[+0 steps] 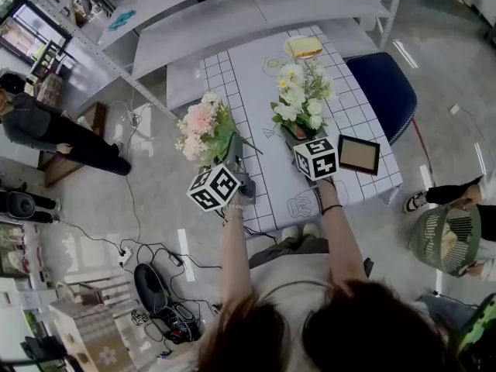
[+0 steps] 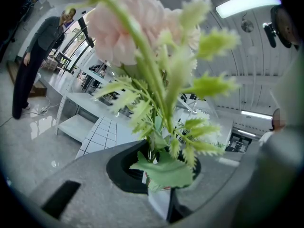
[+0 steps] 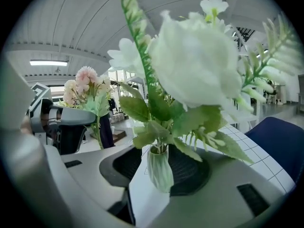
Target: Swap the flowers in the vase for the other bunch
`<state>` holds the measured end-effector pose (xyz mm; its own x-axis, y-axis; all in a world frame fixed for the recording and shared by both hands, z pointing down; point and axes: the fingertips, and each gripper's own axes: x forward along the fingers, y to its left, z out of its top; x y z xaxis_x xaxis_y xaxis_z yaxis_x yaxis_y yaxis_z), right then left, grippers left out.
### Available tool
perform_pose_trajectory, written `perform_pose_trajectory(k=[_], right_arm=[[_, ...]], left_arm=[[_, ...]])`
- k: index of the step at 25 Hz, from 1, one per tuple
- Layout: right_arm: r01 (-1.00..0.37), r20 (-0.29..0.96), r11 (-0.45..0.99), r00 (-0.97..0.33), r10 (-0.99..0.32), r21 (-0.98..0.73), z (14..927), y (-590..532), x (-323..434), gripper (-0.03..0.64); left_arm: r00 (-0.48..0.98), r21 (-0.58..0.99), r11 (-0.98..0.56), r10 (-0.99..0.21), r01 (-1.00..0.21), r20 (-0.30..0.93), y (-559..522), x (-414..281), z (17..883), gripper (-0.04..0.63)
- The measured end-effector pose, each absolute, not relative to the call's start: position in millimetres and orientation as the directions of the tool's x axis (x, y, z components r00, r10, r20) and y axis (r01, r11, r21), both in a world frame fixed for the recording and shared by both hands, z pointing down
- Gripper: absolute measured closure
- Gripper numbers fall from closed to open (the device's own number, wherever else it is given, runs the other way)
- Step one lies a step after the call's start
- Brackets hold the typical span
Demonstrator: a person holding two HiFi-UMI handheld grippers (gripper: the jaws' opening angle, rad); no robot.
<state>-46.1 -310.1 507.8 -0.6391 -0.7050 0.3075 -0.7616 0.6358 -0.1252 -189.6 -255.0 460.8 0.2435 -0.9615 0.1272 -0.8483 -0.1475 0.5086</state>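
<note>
The left gripper [image 2: 160,177] clenches the stems of the pink bunch [image 2: 128,32], whose blooms rise above its jaws. The right gripper [image 3: 164,163] is released, and the pale green vase [image 3: 159,175] of white flowers [image 3: 194,61] stands between its spread jaws on the checked table [image 1: 256,76].

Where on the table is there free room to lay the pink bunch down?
Free: the left strip of the checked cloth, between the pink bunch and the white flowers, back to the far corner. Crowded: the right side, with vase, picture frame and a yellow thing behind.
</note>
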Motion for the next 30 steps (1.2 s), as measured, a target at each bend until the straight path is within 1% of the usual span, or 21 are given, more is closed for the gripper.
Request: perform_pose_trajectory(k=[17, 23, 25, 27, 30], right_arm=[[-0.758, 0.31, 0.63, -0.648, -0.696, -0.172, 509, -293, -38, 0.48], [-0.74, 0.319, 0.628, -0.672, -0.668, -0.241, 509, -283, -32, 0.482], [-0.728, 0.322, 0.643, -0.683, -0.655, -0.236, 507, -276, -32, 0.496], [-0.724, 0.32, 0.649, -0.688, -0.651, -0.234, 505, -270, -32, 0.528], [-0.718, 0.305, 0.641, -0.696, -0.65, -0.272, 502, -265, -29, 0.555]], left_arm=[[0.254, 0.512, -0.156, -0.959, -0.845, 0.127, -244, -186, 463, 0.538], [0.271, 0.508, -0.172, -0.954, -0.844, 0.127, -240, -181, 462, 0.538], [0.276, 0.506, -0.179, -0.953, -0.844, 0.124, -238, -179, 460, 0.538], [0.281, 0.506, -0.183, -0.952, -0.843, 0.124, -236, -179, 461, 0.54], [0.28, 0.507, -0.178, -0.951, -0.843, 0.131, -231, -179, 465, 0.538]])
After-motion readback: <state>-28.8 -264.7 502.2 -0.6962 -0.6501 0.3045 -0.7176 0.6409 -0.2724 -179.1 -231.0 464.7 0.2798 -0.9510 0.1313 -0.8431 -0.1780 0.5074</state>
